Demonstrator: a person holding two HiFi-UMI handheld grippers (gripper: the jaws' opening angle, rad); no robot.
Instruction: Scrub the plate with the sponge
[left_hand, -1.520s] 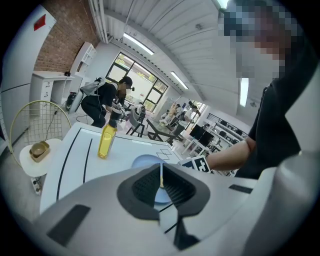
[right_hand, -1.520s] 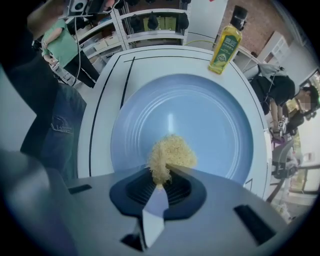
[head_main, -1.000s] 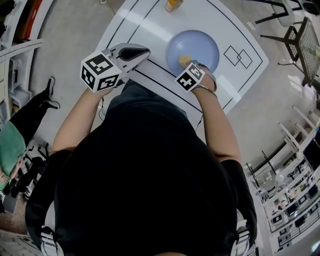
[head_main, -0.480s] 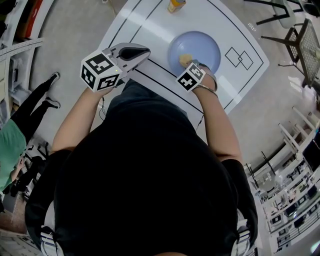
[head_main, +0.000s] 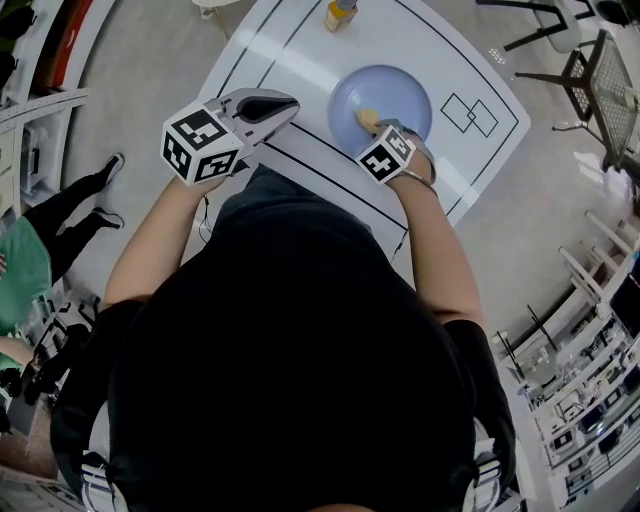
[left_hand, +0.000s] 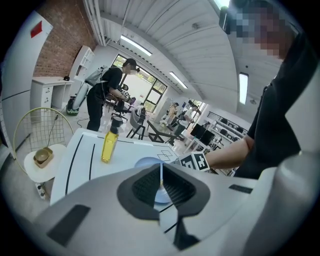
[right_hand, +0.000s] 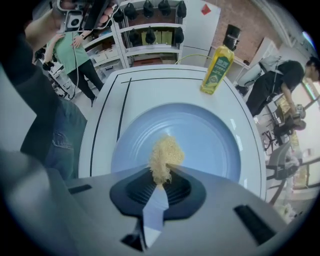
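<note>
Right tongs (right_hand: 161, 176) are clamped on the sponge (right_hand: 165, 154), a pale yellow, coarse-textured lump whose rear end is hidden between the pads. It lies over the middle of the light blue plate (right_hand: 215, 140); contact cannot be confirmed. Left tongs (left_hand: 161, 181) are closed on nothing, raised over the white counter (head_main: 290, 45). The head view crops the yellow bottle (head_main: 340, 12).

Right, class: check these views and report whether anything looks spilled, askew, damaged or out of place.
Nothing stands out. The round pale-blue plate lies flat on the white table, the yellow plastic bottle stands upright beyond it, and the right tongs grip the yellow sponge over the plate. The left tongs are shut and empty.
</note>
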